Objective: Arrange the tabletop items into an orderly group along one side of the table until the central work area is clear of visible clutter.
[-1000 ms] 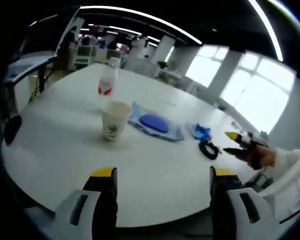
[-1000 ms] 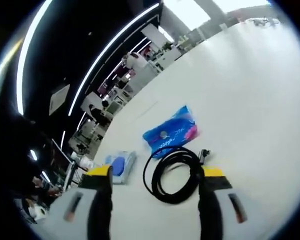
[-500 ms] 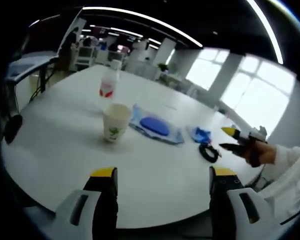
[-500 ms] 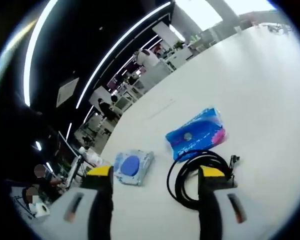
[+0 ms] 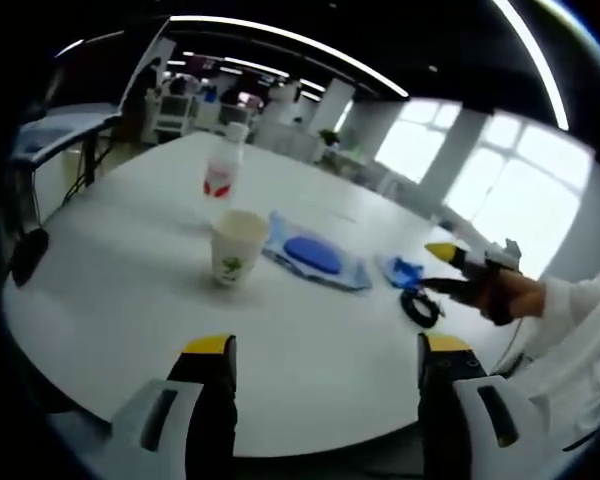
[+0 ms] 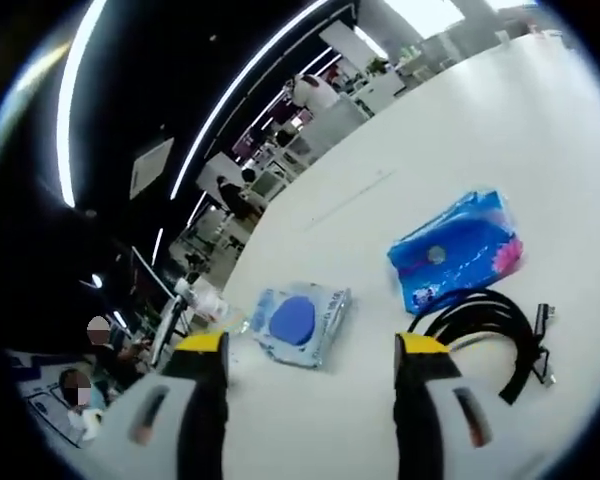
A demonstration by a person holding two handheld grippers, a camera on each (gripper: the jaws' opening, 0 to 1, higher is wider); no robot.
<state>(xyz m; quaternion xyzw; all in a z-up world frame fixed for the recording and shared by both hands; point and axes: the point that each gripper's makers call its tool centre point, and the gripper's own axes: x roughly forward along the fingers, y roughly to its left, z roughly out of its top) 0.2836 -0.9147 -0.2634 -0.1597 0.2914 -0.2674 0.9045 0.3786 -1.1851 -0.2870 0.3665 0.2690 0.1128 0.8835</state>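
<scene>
On the white table (image 5: 130,270) stand a paper cup (image 5: 238,246) and, behind it, a clear bottle with a red label (image 5: 220,172). A flat pack with a blue disc (image 5: 314,257) (image 6: 302,322) lies right of the cup. Further right lie a blue tissue packet (image 5: 401,270) (image 6: 458,250) and a coiled black cable (image 5: 419,305) (image 6: 500,335). My left gripper (image 5: 323,350) is open near the table's near edge. My right gripper (image 6: 309,350) (image 5: 442,268) is open above the table between the flat pack and the cable, held by a hand in a white sleeve (image 5: 570,320).
Desks, chairs and people fill the office behind the table (image 6: 310,90). Bright windows (image 5: 500,170) run along the far side. A dark chair part (image 5: 25,255) sits at the table's left edge.
The right gripper has swung left, away from over the cable toward the flat pack; the cable now lies to its right. The left gripper has stayed almost still.
</scene>
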